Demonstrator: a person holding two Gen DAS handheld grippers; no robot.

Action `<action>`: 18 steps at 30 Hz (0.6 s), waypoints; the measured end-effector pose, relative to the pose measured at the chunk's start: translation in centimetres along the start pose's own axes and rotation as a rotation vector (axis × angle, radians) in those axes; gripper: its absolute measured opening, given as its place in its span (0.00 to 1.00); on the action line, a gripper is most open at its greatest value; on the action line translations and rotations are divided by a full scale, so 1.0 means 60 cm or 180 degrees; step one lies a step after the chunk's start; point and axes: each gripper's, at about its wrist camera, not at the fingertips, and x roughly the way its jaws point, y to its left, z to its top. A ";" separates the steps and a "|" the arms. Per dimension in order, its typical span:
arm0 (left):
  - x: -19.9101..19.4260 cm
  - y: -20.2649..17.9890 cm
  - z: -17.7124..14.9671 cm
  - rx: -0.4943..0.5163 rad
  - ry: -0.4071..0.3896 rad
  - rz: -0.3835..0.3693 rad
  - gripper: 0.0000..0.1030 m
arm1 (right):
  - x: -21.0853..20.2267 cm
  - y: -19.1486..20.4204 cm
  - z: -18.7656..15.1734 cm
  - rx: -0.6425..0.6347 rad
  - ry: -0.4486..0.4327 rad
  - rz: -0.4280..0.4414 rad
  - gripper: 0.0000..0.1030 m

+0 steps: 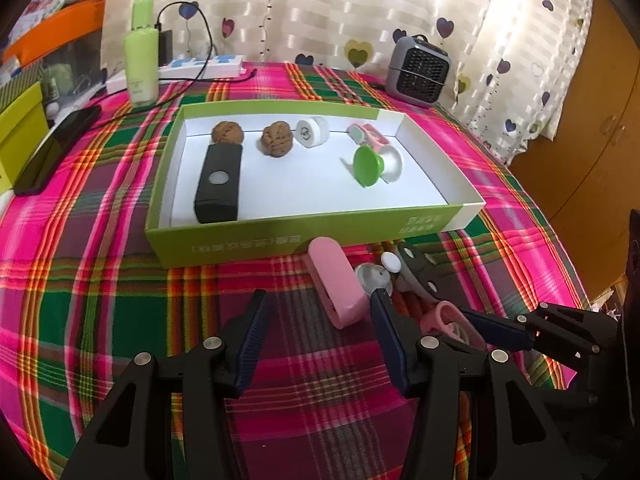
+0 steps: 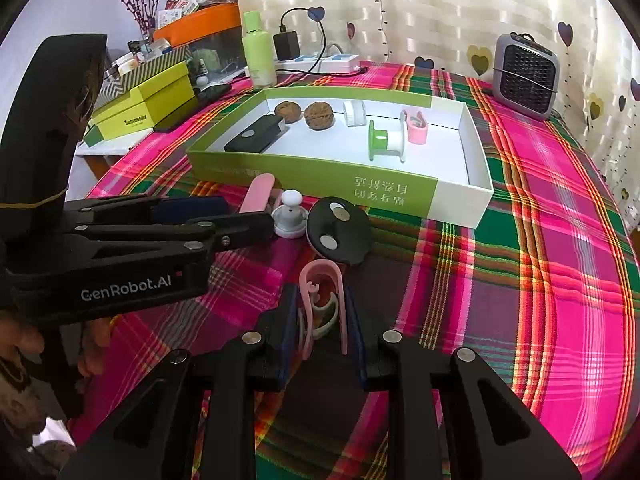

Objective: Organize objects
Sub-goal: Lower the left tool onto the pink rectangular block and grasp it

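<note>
My left gripper (image 1: 318,297) stands open over the plaid cloth, nothing between its pads. A pink oblong case (image 1: 336,284) lies just ahead of it, beside a white knobbed cap (image 1: 378,276) and a black round disc (image 2: 338,230). My right gripper (image 2: 322,310) is shut on a pink U-shaped clip (image 2: 320,280) low over the cloth. In the left wrist view the right gripper (image 1: 500,328) shows at the right with the pink clip (image 1: 446,316). A green-and-white box (image 1: 280,236) behind holds two walnuts (image 1: 227,133), a black device (image 1: 218,184), a white roll (image 1: 312,131) and a green spool (image 1: 370,164).
A green bottle (image 1: 140,56), a power strip (image 1: 200,66) with a cable and a grey heater (image 1: 418,70) stand along the back. A dark phone (image 1: 56,148) and yellow-green boxes (image 2: 148,100) sit at the left. The table drops off at the right.
</note>
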 end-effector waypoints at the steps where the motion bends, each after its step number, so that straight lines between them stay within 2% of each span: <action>1: -0.002 0.002 0.000 0.0008 -0.0013 0.0018 0.49 | 0.000 0.000 0.000 0.0002 0.0002 0.0003 0.24; 8: -0.004 0.019 0.000 -0.0001 0.0012 0.0161 0.49 | 0.000 -0.001 0.000 0.0002 0.0002 0.0003 0.24; 11: -0.003 0.017 0.003 0.0018 0.0004 0.0143 0.49 | 0.000 -0.001 0.000 0.0000 0.0001 0.0001 0.24; 18: 0.008 0.003 0.009 0.0207 0.0007 0.0172 0.49 | 0.000 0.000 0.001 0.0000 0.0003 0.0001 0.24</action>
